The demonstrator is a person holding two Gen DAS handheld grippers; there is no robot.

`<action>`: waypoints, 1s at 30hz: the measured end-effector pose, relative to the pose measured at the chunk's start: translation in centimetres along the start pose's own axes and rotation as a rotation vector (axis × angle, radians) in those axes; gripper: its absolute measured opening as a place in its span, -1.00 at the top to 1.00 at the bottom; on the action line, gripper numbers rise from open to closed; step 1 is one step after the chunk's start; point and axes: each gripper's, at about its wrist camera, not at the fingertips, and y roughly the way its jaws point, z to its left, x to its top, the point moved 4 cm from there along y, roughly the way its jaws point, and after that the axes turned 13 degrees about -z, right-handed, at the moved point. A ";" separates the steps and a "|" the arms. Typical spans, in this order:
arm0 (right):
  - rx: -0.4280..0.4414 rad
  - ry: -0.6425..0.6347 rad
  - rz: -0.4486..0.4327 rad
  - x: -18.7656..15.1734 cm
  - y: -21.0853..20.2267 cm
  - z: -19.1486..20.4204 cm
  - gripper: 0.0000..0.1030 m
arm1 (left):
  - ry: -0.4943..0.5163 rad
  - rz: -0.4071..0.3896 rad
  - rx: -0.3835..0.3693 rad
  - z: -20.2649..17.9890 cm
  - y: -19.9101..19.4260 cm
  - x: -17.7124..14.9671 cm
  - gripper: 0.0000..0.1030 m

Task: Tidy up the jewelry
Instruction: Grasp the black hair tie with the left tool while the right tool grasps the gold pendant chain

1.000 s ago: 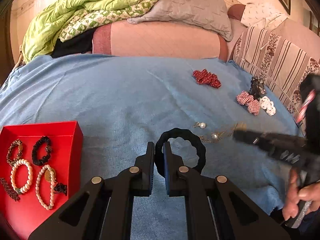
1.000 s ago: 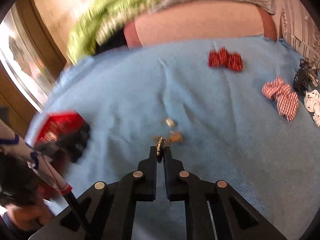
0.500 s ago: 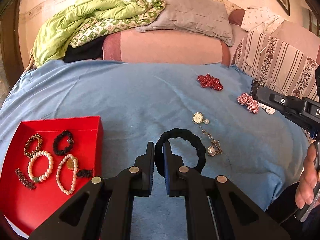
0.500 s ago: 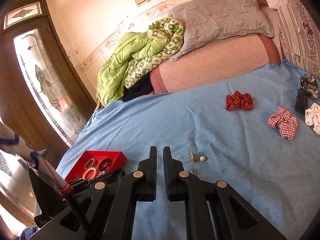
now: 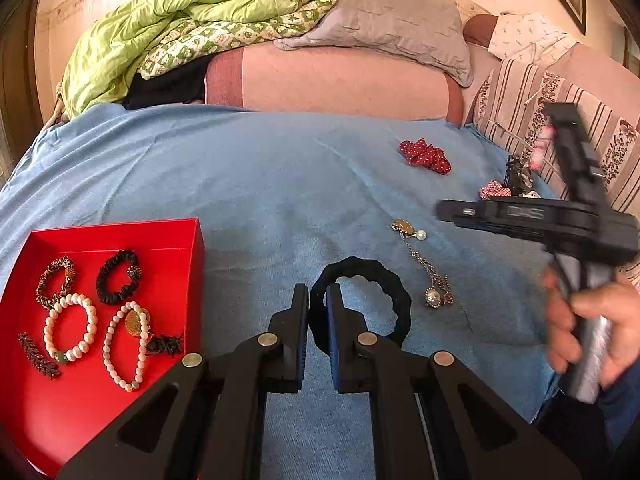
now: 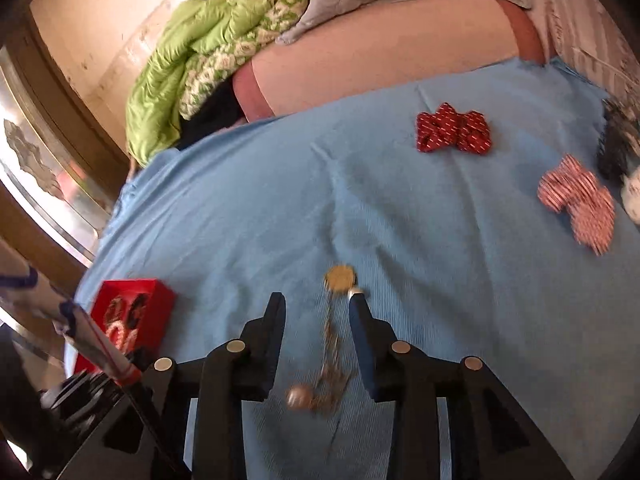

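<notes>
Since the earlier frame, right tool (image 6: 317,307) has swung back down over the bed, and its jaws, then together, are now opening; a thin gold chain necklace with a round gold pendant and pearl beads (image 6: 334,346) lies on the blue bedspread (image 6: 400,208) between the fingers, untouched by the pads. Left tool (image 5: 318,306) unchanged: jaws clamped on a black ruffled fabric hair band (image 5: 394,296), whose loop hangs open ahead of the fingertips above the bedspread.

Red open cardboard tray (image 5: 120,226), on the bedspread at the left of the left view. Contents: two white pearl-bead bracelets, one brown beaded bracelet, one black scrunchie, small dark pieces.

Loose items farther up the bedspread: red white-dotted fabric bow (image 6: 453,128); red-and-white checked fabric bow (image 6: 576,200); dark hair clip at the right edge, blurred.

Person's hand (image 5: 588,328) grips the right tool's handle at the right of the left view.

Backdrop: pink bolster, grey pillow (image 5: 392,20), green quilt (image 5: 160,36).
</notes>
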 end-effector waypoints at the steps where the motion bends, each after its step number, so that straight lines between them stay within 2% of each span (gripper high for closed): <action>1: -0.007 -0.024 0.024 0.1 1.3 0.2 0.30 | 0.000 0.003 0.001 0.1 0.1 0.0 0.84; 7: -0.036 -0.172 0.101 -0.6 5.9 1.1 0.30 | 0.013 0.021 -0.003 0.2 0.7 -0.1 0.84; 9: -0.085 -0.243 0.129 -1.2 7.2 1.0 0.32 | 0.018 0.027 -0.005 0.1 0.9 -0.2 0.84; 11: -0.123 -0.308 0.132 -1.3 7.3 1.1 0.61 | 0.020 0.030 -0.007 0.1 1.1 -0.2 0.84; 12: -0.133 -0.330 0.131 -1.4 7.2 1.1 0.61 | 0.018 0.031 -0.009 0.1 1.2 -0.2 0.84; 18: -0.124 -0.254 0.122 -0.6 7.0 0.2 0.69 | 0.016 0.028 -0.012 0.1 1.3 -0.1 0.84; 22: -0.064 -0.093 0.124 -0.1 6.6 -1.7 0.66 | 0.016 0.024 -0.005 0.2 1.0 -0.2 0.84; 24: -0.057 -0.097 0.144 -0.5 6.8 -1.9 0.60 | 0.017 0.023 -0.003 0.2 1.0 -0.3 0.84; 30: -0.086 -0.170 0.128 -1.0 6.9 -0.8 0.58 | 0.020 0.019 -0.005 0.1 0.8 -0.3 0.84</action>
